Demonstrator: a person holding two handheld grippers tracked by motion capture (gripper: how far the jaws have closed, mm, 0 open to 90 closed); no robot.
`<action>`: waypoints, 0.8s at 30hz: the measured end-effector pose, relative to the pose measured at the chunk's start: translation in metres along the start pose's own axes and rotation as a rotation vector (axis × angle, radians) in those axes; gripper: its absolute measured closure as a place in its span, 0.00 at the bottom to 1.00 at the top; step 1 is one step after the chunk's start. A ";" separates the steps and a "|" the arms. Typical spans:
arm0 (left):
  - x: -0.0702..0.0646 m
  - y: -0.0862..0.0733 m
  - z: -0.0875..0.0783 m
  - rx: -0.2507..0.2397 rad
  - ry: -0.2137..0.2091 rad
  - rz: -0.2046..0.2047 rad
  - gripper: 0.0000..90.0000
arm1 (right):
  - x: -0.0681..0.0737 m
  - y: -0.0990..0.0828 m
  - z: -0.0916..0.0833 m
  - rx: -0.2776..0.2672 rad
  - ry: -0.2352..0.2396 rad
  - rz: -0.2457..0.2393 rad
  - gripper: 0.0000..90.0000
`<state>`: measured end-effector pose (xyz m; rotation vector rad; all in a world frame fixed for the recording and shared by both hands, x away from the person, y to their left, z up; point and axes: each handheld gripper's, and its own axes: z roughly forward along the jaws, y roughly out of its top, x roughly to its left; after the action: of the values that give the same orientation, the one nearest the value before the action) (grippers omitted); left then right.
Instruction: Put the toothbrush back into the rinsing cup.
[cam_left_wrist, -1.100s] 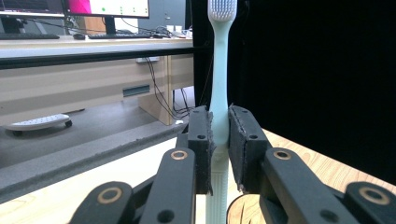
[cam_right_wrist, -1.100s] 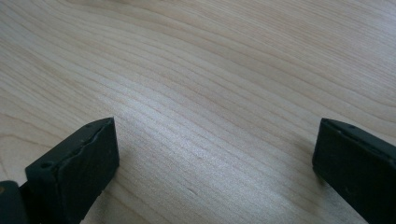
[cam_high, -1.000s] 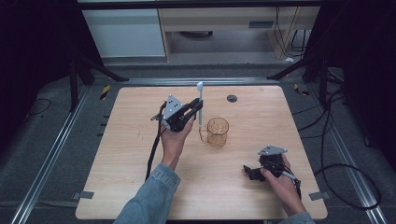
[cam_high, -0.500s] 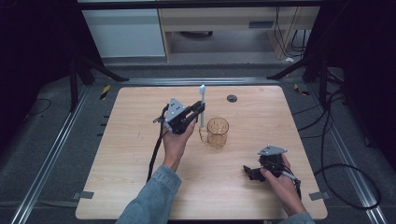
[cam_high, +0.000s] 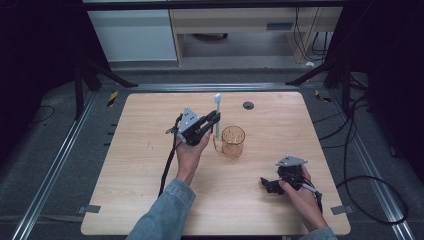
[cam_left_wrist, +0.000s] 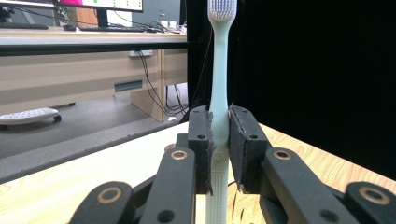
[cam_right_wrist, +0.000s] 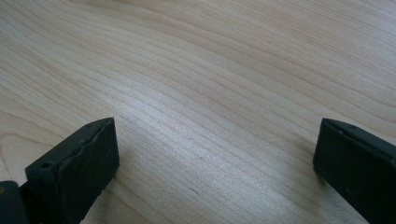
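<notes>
A pale blue toothbrush (cam_high: 217, 106) stands upright with its bristled head on top, just left of and behind a clear amber cup (cam_high: 233, 141) with a handle, near the table's middle. My left gripper (cam_high: 215, 121) is shut on the toothbrush handle. In the left gripper view both pads clamp the toothbrush (cam_left_wrist: 219, 70) at mid-handle, where the left gripper (cam_left_wrist: 219, 135) meets it. My right gripper (cam_high: 265, 184) lies on the wooden table (cam_high: 150, 200) at the front right. Its jaws stand wide apart over bare wood, the right gripper (cam_right_wrist: 215, 158) open and holding nothing.
A small dark round grommet (cam_high: 248, 105) sits in the tabletop behind the cup. The left gripper's black cable (cam_high: 167, 165) trails toward the front edge. Beyond the table are a dark floor, metal rails and a desk (cam_left_wrist: 70, 88).
The left gripper with the toothbrush has shifted slightly to the right, closer to the cup. The right gripper has stayed where it was.
</notes>
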<state>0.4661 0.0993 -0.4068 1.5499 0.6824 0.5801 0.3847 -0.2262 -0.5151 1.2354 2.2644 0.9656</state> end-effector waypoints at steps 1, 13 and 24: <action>0.000 -0.001 0.001 0.002 0.000 -0.001 0.88 | 0.000 0.000 0.000 0.000 0.000 0.000 0.01; -0.001 -0.010 0.000 0.012 -0.002 -0.008 0.87 | 0.000 0.000 0.000 0.000 0.000 0.001 0.01; 0.000 -0.016 -0.003 0.020 0.001 -0.007 0.87 | 0.000 0.000 0.000 -0.001 0.002 0.002 0.01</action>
<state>0.4626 0.1015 -0.4228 1.5650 0.6960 0.5702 0.3849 -0.2261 -0.5153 1.2372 2.2645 0.9682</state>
